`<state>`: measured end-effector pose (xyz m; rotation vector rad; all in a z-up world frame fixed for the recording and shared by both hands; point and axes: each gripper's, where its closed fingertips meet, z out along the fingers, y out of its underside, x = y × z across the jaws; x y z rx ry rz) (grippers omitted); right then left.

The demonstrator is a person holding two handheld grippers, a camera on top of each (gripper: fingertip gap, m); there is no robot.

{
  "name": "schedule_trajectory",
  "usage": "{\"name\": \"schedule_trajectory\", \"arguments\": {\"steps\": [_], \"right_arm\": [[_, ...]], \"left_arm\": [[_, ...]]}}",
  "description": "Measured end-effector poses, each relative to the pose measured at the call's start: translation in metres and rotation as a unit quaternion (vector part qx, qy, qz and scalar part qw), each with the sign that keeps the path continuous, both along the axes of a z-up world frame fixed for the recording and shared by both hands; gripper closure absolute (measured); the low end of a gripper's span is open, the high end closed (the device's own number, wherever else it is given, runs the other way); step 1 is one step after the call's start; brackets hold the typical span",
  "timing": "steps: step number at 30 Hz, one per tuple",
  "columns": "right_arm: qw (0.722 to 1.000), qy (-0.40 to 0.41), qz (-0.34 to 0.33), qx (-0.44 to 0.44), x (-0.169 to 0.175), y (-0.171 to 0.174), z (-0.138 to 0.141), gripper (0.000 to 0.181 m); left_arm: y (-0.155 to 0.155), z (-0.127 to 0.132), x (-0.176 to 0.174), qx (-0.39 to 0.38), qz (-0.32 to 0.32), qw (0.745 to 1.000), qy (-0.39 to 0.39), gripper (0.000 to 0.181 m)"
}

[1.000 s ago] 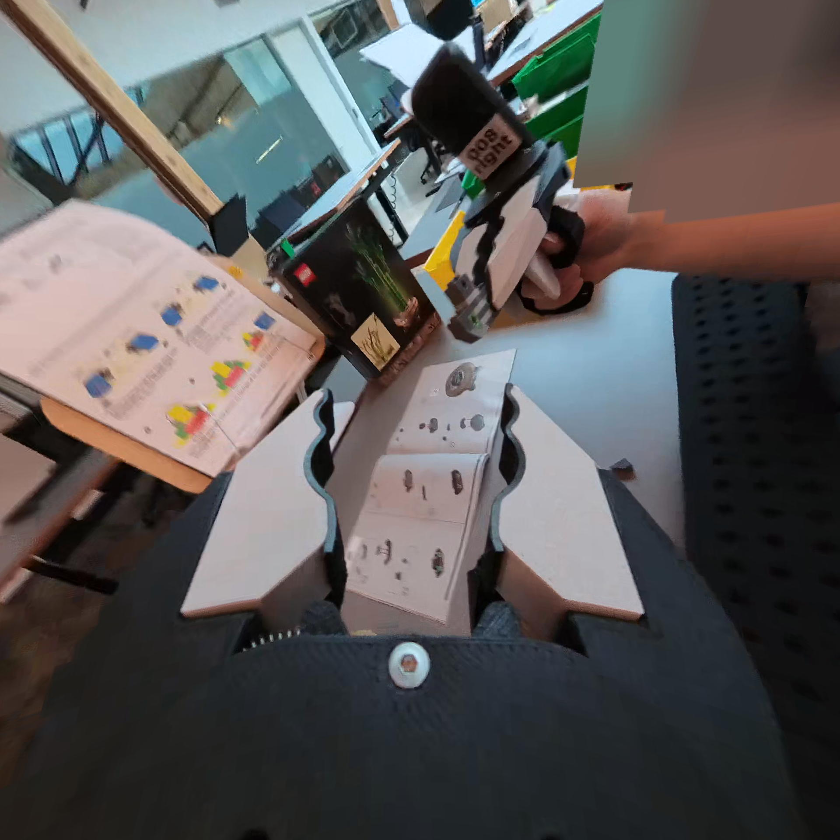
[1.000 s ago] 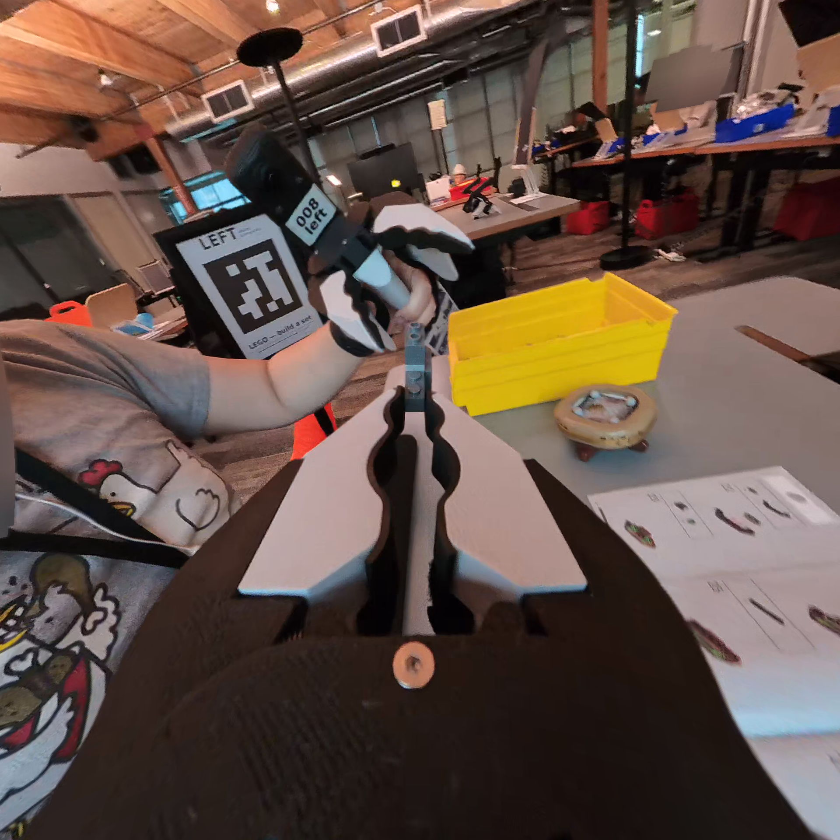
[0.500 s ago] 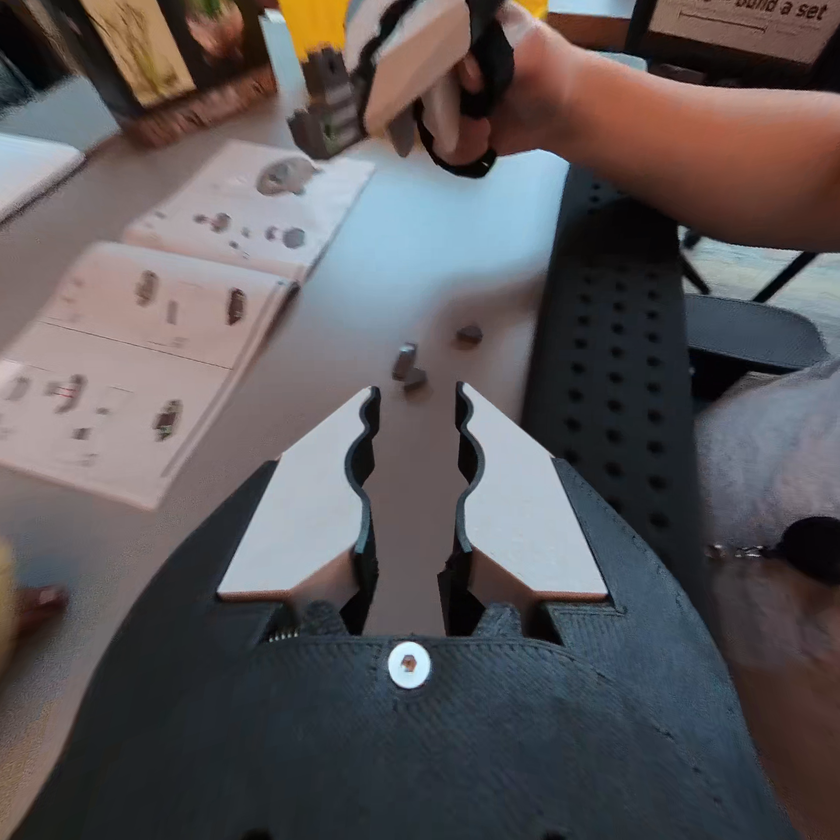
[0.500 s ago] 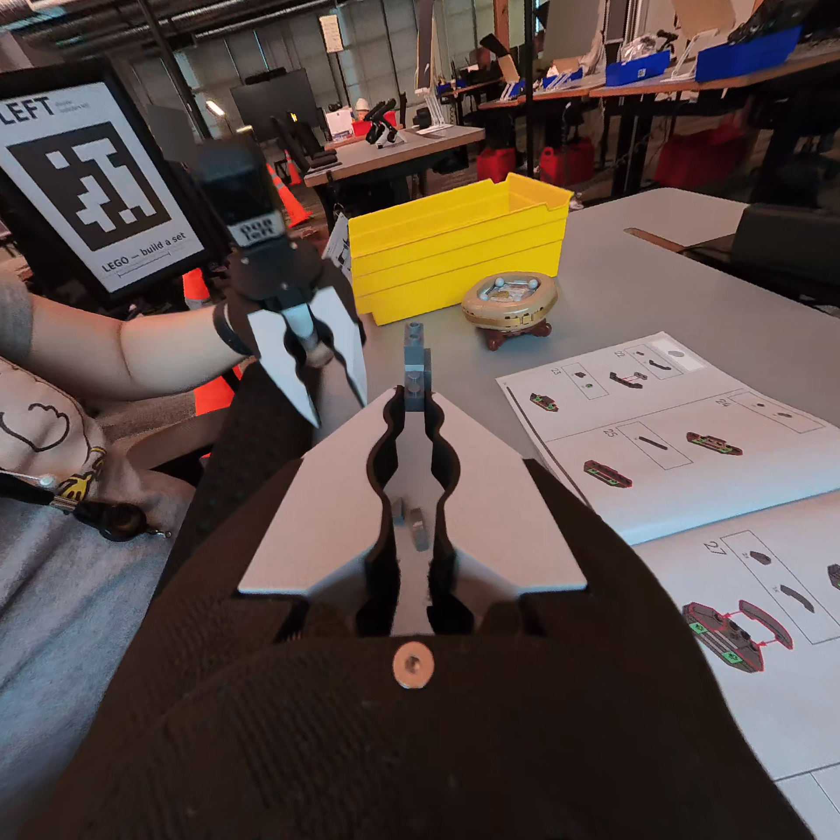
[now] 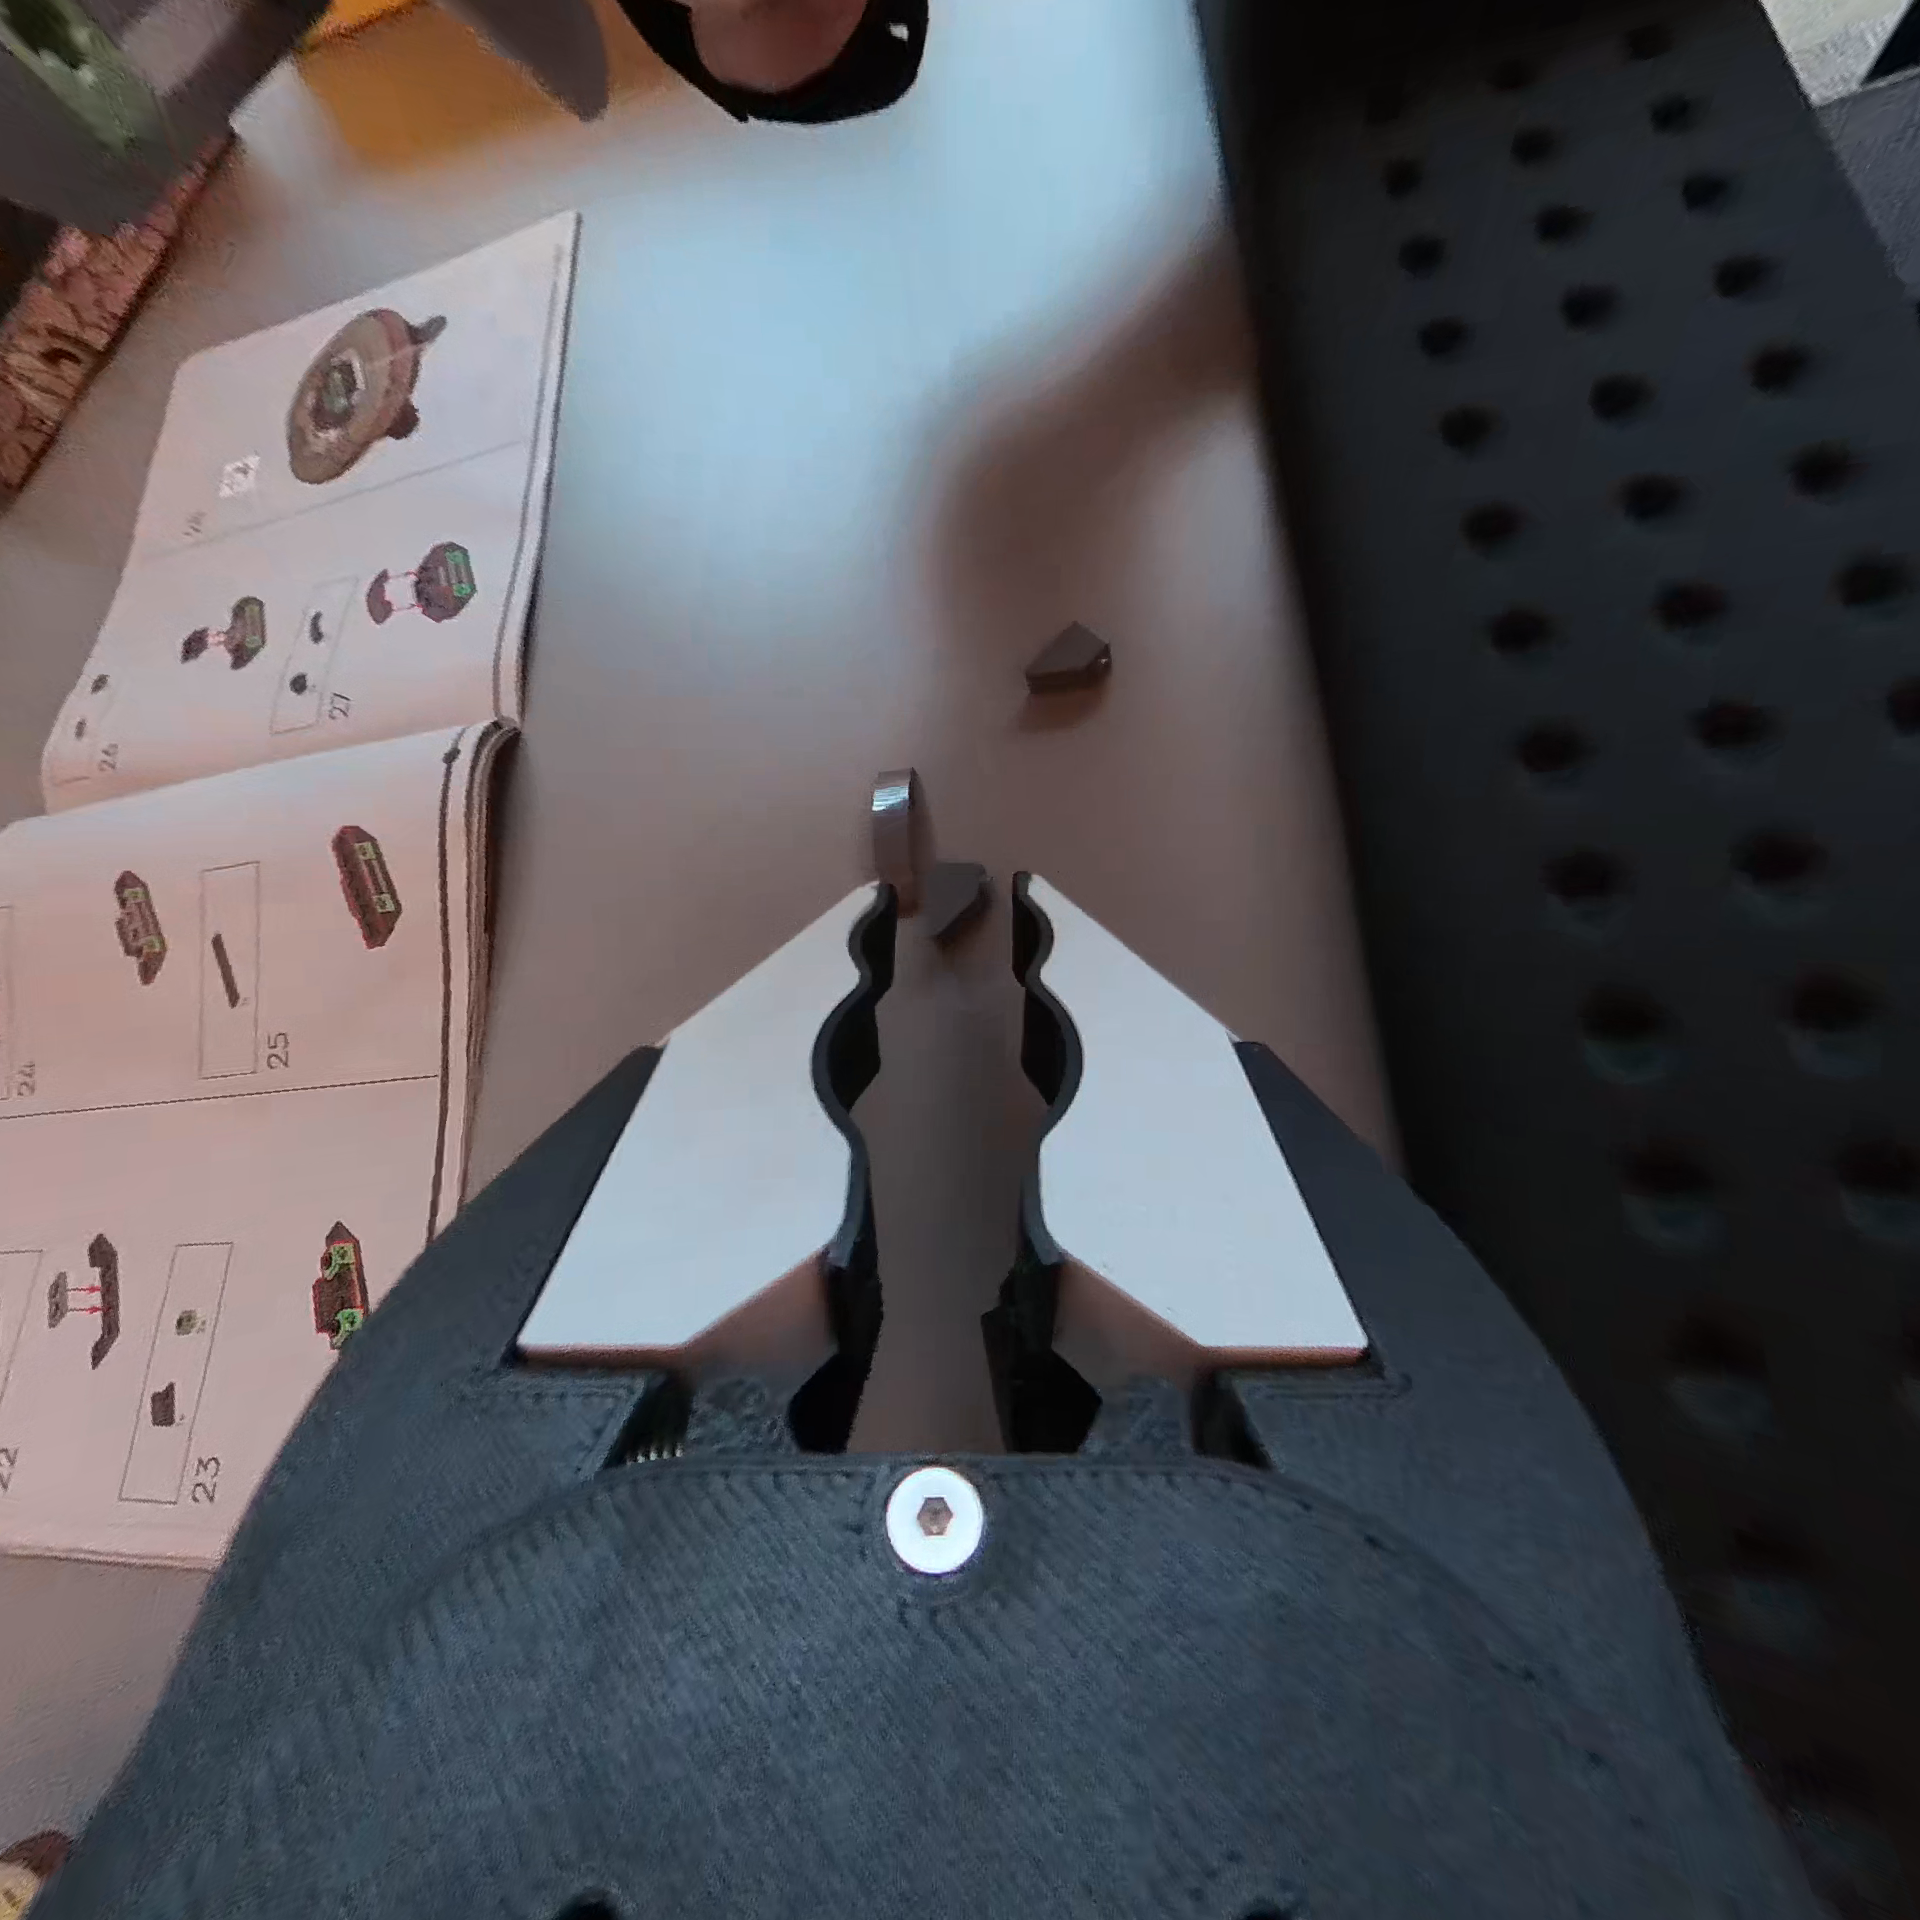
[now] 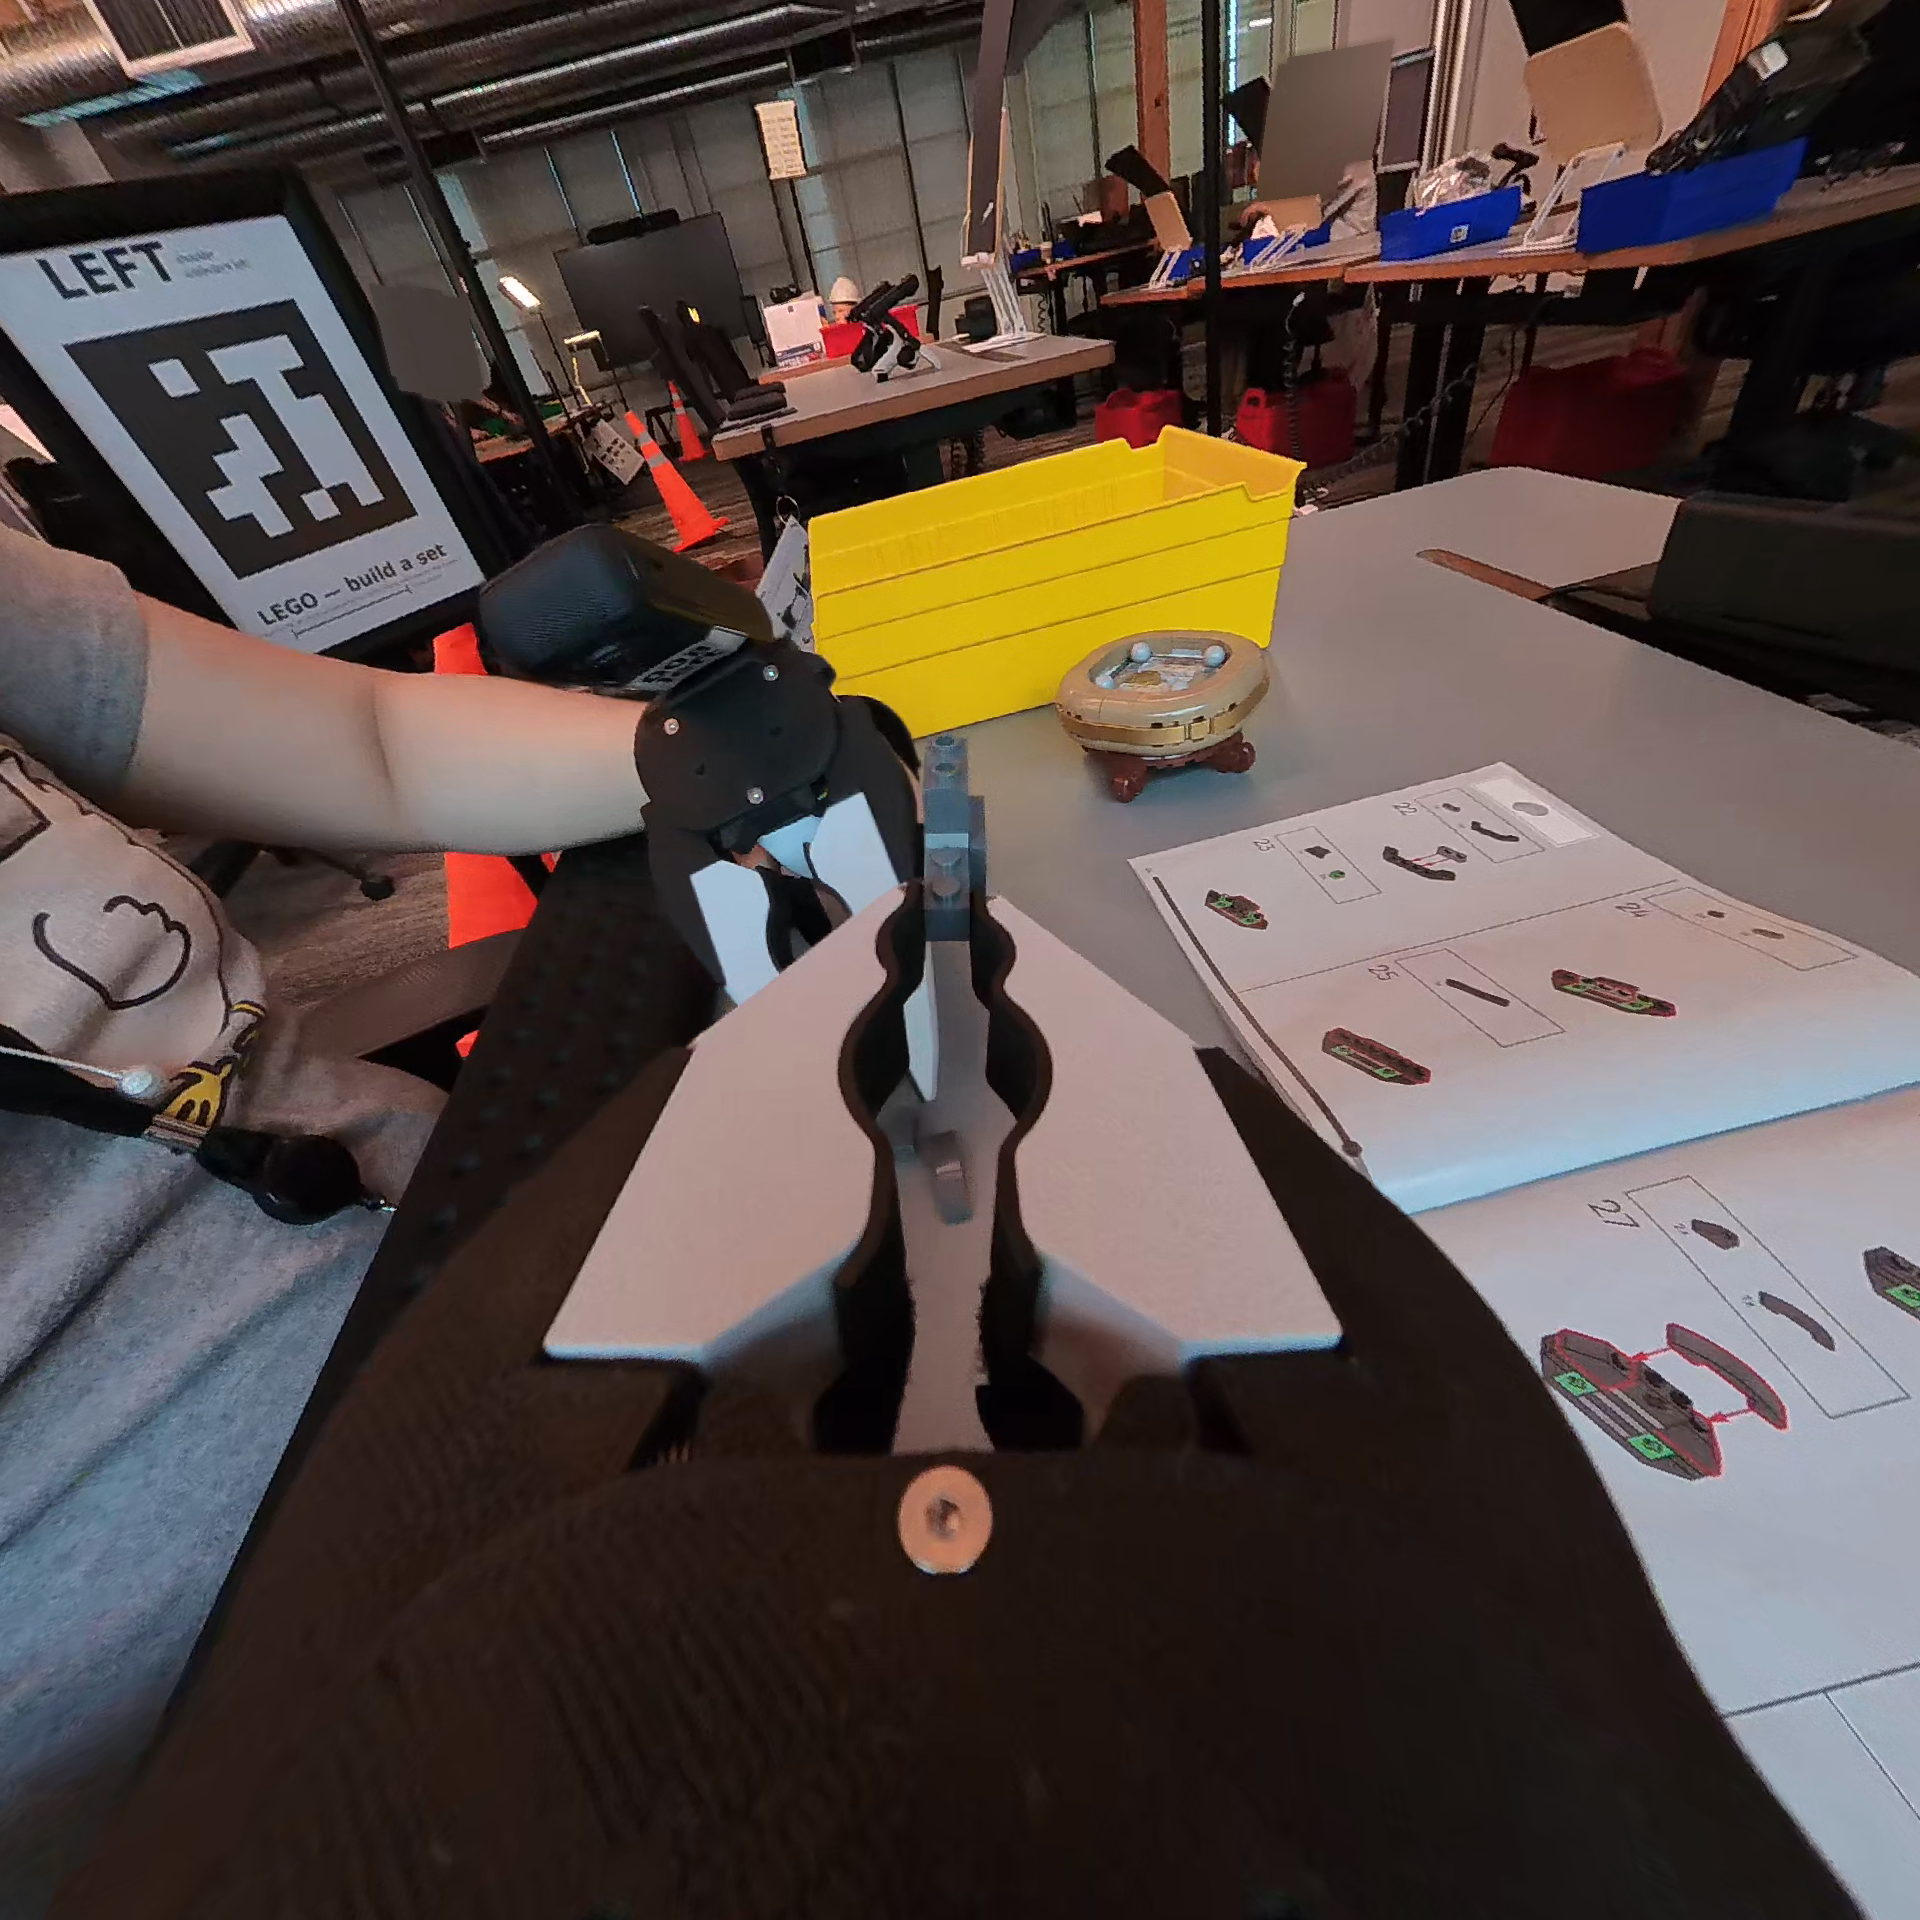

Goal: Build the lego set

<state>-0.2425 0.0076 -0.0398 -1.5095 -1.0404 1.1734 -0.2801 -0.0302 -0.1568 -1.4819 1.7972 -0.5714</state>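
My left gripper [image 5: 952, 891] is open by a narrow gap, low over the grey table [image 5: 790, 436]. A small dark brown piece [image 5: 962, 900] lies right between its tips. A curved brown piece [image 5: 894, 831] stands just ahead of the left tip, and another small brown piece [image 5: 1068, 665] lies farther ahead. My right gripper [image 6: 948, 896] is shut on a grey brick assembly [image 6: 948, 821] and holds it upright above the table. The left gripper also shows in the right wrist view [image 6: 795, 899], just left of the assembly. The loose pieces [image 6: 945, 1169] show between the right fingers.
An open instruction booklet [image 5: 301, 644] [image 6: 1538, 987] lies on the table. A yellow bin [image 6: 1049, 582] and a round tan model on a brown base [image 6: 1164, 696] stand farther back. A black perforated chair [image 5: 1610, 727] lines the table edge. A marker sign [image 6: 239, 436] stands at the left. The grippers' ends are close to 12 centimeters from one another.
My left gripper has swung from facing the booklet and box down to the loose brown pieces near the table edge, and its jaws have narrowed. The right gripper still holds the grey assembly.
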Motion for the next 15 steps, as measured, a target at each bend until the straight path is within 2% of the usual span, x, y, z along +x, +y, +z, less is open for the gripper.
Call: {"name": "schedule_trajectory", "arguments": {"steps": [3,6,9,11,13,15], "right_arm": [[1.000,-0.005,0.003,0.001,-0.001,-0.001,-0.002,0.175],[1.000,-0.004,0.006,0.001,-0.001,-0.003,-0.001,0.175],[1.000,-0.004,0.006,0.002,-0.001,-0.004,0.000,0.175],[1.000,0.000,0.009,0.003,-0.001,-0.005,0.001,0.175],[1.000,-0.002,0.015,0.002,-0.003,-0.007,0.000,0.175],[1.000,-0.007,0.020,0.005,-0.005,-0.010,0.000,0.175]], "left_arm": [[0.002,-0.003,0.002,-0.009,0.003,1.000,0.000,0.162],[0.002,-0.008,0.001,-0.027,0.007,1.000,0.014,0.173],[-0.004,-0.008,-0.002,-0.130,0.036,0.991,0.025,0.174],[-0.011,-0.007,-0.008,-0.258,0.074,0.962,0.042,0.174],[-0.021,-0.004,-0.015,-0.396,0.104,0.911,0.061,0.174],[-0.026,0.000,-0.018,-0.482,0.123,0.865,0.062,0.174]]}}
